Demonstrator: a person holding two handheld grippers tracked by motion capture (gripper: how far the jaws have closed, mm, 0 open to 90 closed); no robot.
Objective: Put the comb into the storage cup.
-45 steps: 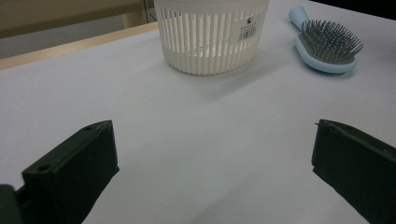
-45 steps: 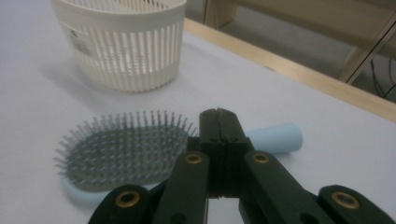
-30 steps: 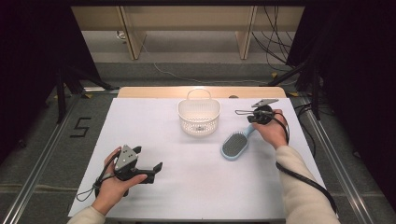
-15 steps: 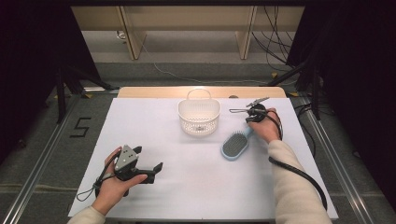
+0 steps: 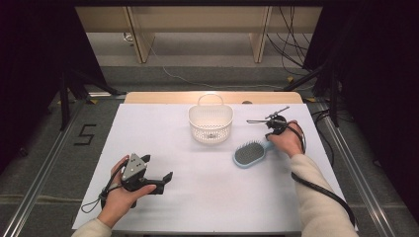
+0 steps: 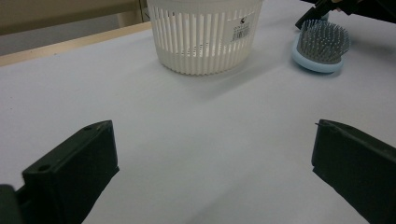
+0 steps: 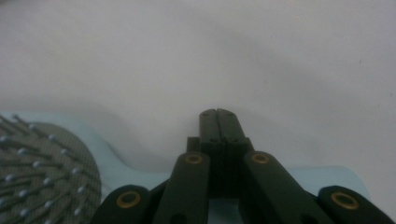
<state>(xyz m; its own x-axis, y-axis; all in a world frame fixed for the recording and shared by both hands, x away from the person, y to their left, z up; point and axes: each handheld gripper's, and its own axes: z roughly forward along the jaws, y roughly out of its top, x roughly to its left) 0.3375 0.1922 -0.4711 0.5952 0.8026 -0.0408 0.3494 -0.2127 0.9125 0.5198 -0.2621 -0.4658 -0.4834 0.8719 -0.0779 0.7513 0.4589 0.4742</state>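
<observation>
My right gripper (image 7: 218, 113) — jaws clenched, empty — sits over the brush (image 5: 248, 153) handle, which runs toward the basket (image 5: 210, 123).

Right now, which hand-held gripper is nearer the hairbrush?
The right hand-held gripper, shut just over the hairbrush handle. The left hand-held gripper sits open, far across the table.

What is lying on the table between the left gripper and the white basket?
Nothing: in the left gripper view, only bare white table stretches from the open left gripper to the basket. The hairbrush lies off to the side.
</observation>
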